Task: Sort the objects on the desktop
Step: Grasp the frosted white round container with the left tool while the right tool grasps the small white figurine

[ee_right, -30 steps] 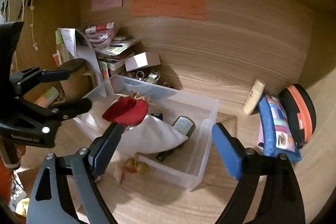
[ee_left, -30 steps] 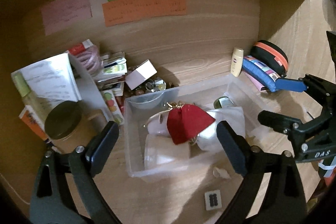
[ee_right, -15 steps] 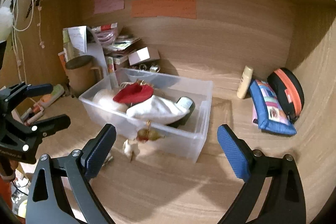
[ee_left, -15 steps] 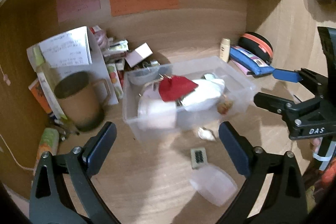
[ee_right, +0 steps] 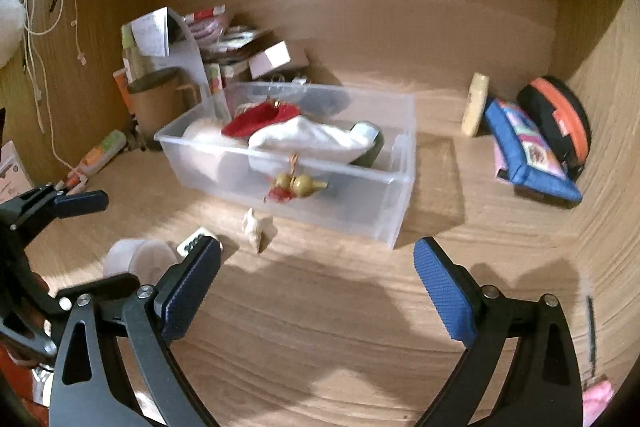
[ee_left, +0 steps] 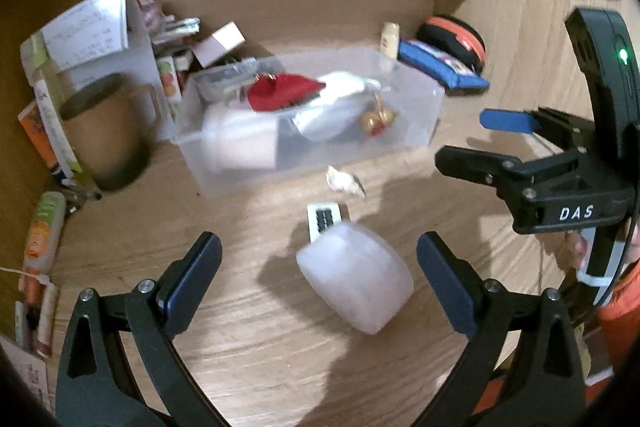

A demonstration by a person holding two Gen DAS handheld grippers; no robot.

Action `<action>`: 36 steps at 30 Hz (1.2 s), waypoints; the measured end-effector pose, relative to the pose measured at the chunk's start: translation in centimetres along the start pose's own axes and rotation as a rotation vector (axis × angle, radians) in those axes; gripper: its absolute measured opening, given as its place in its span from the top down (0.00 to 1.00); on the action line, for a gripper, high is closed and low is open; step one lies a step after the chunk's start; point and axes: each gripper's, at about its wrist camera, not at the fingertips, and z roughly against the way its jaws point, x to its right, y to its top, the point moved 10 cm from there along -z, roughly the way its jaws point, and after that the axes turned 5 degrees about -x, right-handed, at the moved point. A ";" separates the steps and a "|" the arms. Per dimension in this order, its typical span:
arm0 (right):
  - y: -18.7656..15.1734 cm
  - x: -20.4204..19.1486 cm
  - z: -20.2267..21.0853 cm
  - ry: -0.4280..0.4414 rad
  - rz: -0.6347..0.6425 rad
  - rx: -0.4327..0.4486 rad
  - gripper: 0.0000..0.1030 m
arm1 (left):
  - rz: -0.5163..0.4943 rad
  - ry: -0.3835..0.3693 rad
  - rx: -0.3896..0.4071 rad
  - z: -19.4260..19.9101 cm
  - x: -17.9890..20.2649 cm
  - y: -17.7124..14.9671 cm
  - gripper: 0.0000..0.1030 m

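A clear plastic bin stands mid-desk, holding a red pouch, a white cloth and a white bottle. A gold gourd charm hangs over its front wall. On the desk in front lie a translucent white lid, a small white tag and a crumpled white scrap. My left gripper is open, with the lid between its fingers. My right gripper is open and empty.
A brown mug, papers and boxes crowd the back left. A cream tube, blue pouch and black-orange case sit back right. Tubes lie at the left edge.
Both grippers have pulled back from the bin toward the desk front. The white lid and tag have come into the left wrist view, now between its open fingers.
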 end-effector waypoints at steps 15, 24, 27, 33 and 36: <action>-0.8 -2.0 -4.6 0.086 -0.010 -0.117 0.26 | -0.107 -0.069 -0.067 -2.7 1.0 -1.5 0.04; -1.1 -3.5 -7.2 0.113 0.033 -0.201 0.55 | -0.103 -0.109 -0.054 -2.6 0.1 -1.1 0.20; -0.7 -4.0 -7.6 0.099 0.063 -0.199 0.60 | -0.089 -0.105 -0.066 -2.6 -0.7 -1.5 0.29; -0.5 -5.1 -8.9 0.098 0.113 -0.221 0.69 | -0.043 -0.075 -0.076 -2.6 -2.8 -2.0 0.32; -0.3 -5.5 -9.2 0.095 0.132 -0.221 0.70 | -0.031 -0.079 -0.075 -2.7 -3.0 -1.8 0.32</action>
